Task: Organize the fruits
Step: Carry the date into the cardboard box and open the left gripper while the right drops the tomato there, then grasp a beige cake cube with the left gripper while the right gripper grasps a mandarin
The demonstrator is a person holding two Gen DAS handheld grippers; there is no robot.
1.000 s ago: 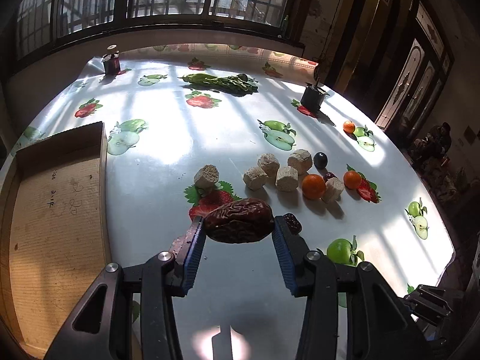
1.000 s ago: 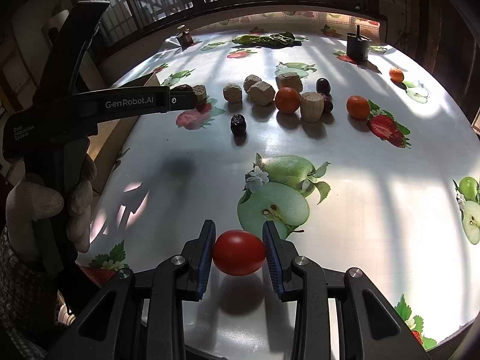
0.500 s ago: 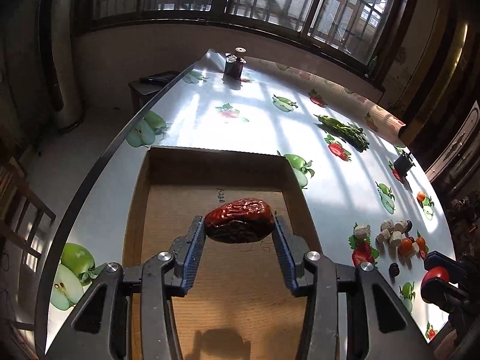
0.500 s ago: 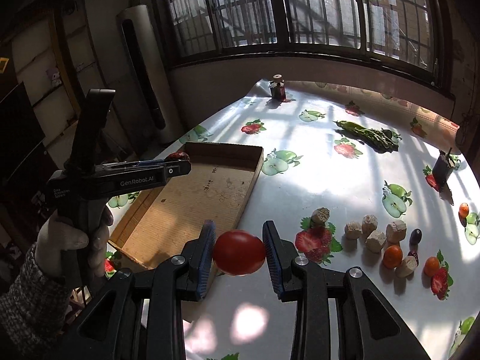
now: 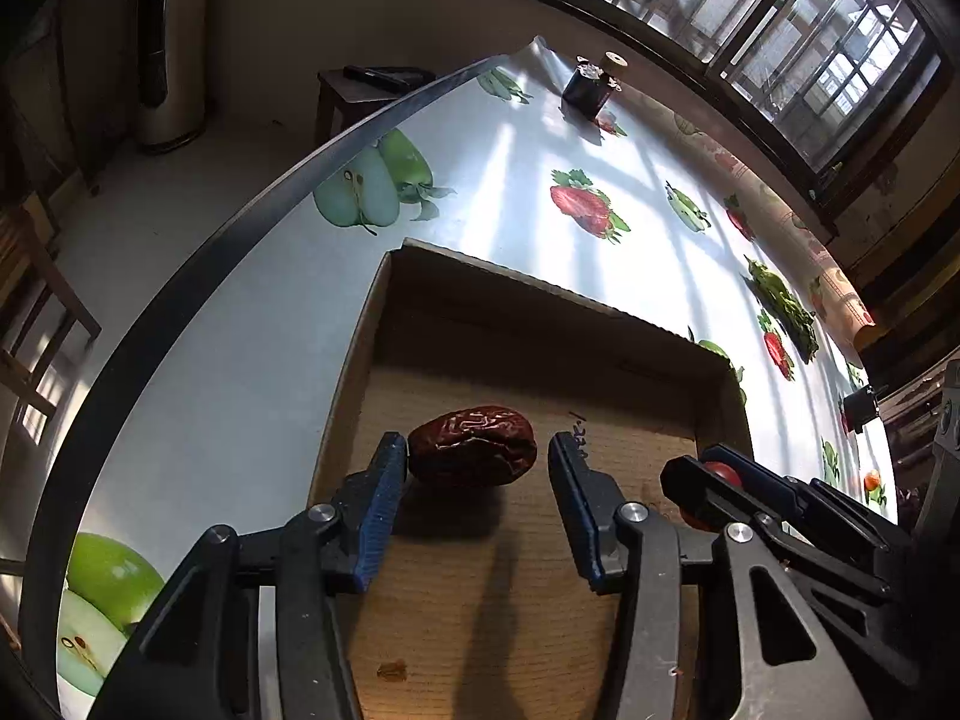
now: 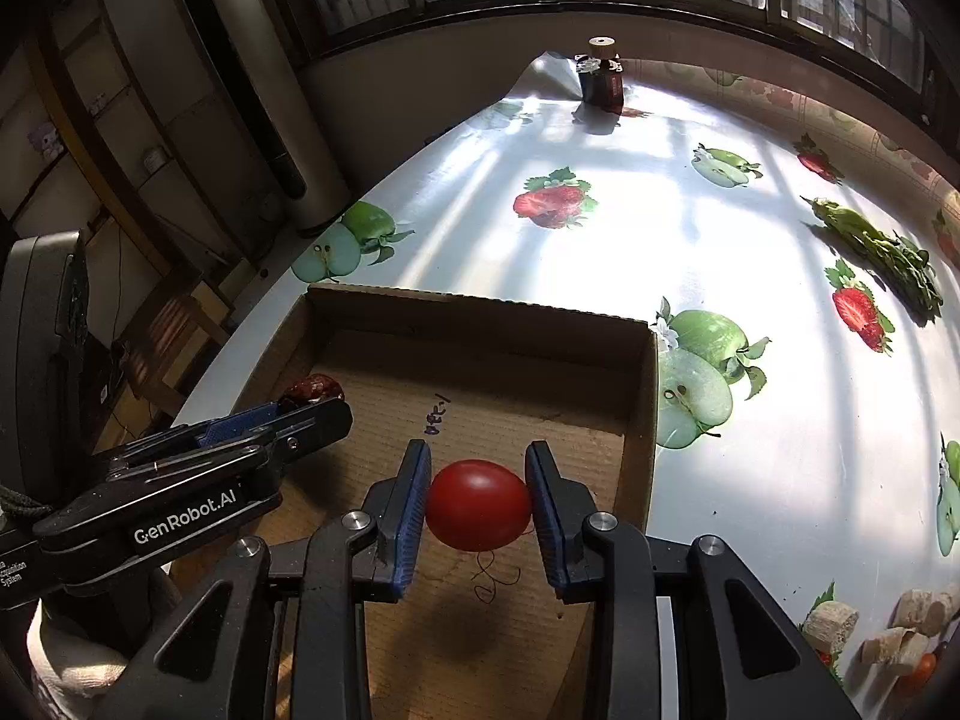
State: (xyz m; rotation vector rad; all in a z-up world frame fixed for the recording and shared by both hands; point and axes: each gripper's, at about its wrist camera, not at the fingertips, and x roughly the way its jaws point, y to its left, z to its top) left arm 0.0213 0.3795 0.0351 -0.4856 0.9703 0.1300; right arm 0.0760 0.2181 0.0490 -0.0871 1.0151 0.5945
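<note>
A wrinkled dark red date (image 5: 472, 447) hangs between the jaws of my left gripper (image 5: 477, 451), low over the floor of the cardboard box (image 5: 540, 300). The jaws are opening: the date still touches the left pad, and a gap shows at the right pad. My right gripper (image 6: 478, 463) is shut on a smooth red tomato (image 6: 478, 504) above the same box (image 6: 480, 315), close to its right wall. The right wrist view shows the left gripper (image 6: 306, 405) to the left with the date (image 6: 312, 387) at its tip.
The box lies near the table's left edge (image 5: 240, 228), with floor and a chair (image 5: 36, 324) beyond. A dark bottle (image 6: 603, 81) stands at the far end. Leafy greens (image 6: 876, 246) lie right. Pale chunks (image 6: 888, 630) and a small orange fruit (image 6: 921, 666) sit at the lower right.
Both grippers swung left from the fruit pile to above the cardboard box, carrying the date and the tomato. The left jaws have widened, and the date has come off the right pad.
</note>
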